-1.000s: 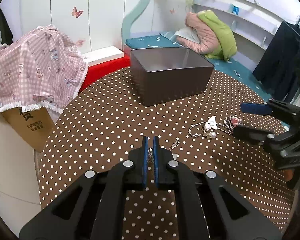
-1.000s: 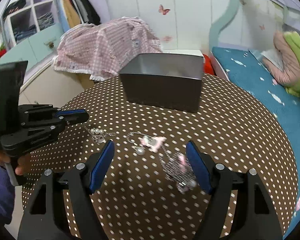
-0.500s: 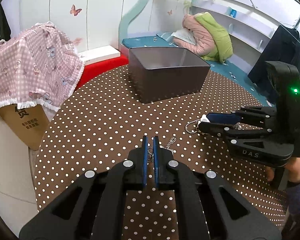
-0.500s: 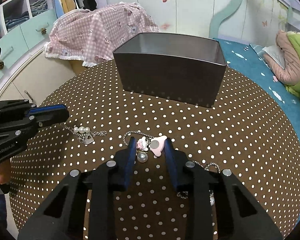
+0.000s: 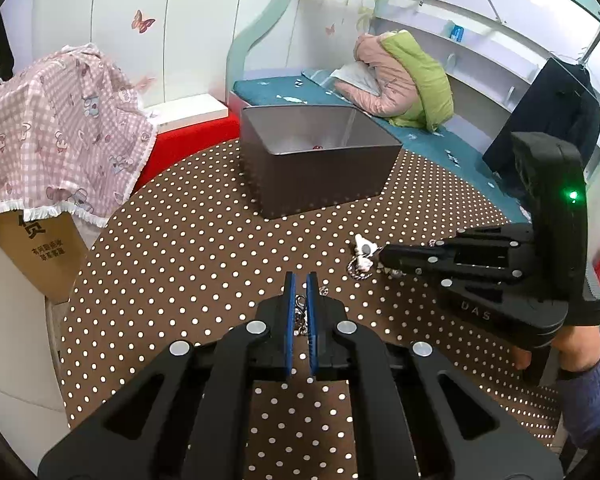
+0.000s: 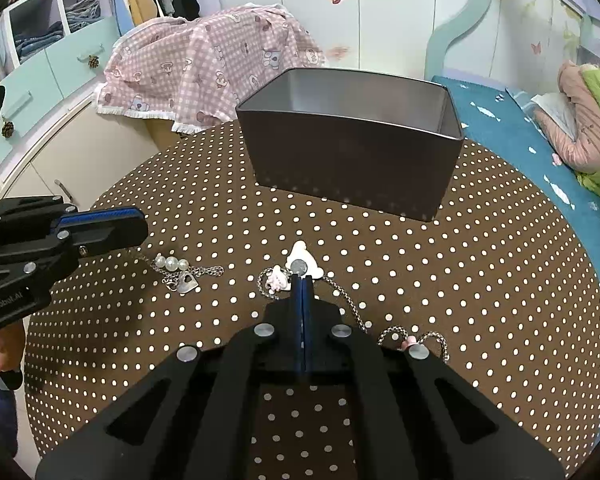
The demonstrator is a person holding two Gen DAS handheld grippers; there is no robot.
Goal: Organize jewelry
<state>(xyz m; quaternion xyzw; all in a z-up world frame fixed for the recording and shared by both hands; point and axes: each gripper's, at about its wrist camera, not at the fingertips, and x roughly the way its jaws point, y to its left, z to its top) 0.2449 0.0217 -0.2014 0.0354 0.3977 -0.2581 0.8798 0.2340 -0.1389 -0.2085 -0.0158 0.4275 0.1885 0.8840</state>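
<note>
Right wrist view shows the right tool pinched shut on the charm necklace at mid-desk, the left tool nipping the pearl chain; next, likely, lifting both into the far box.

Open dark box, upright, a small red thing on its grey floor. Near its front: white charm necklace, chain trailing away from the box. Left of that, further from the box: pearl chain with silver heart pendant, lying flat.
</note>
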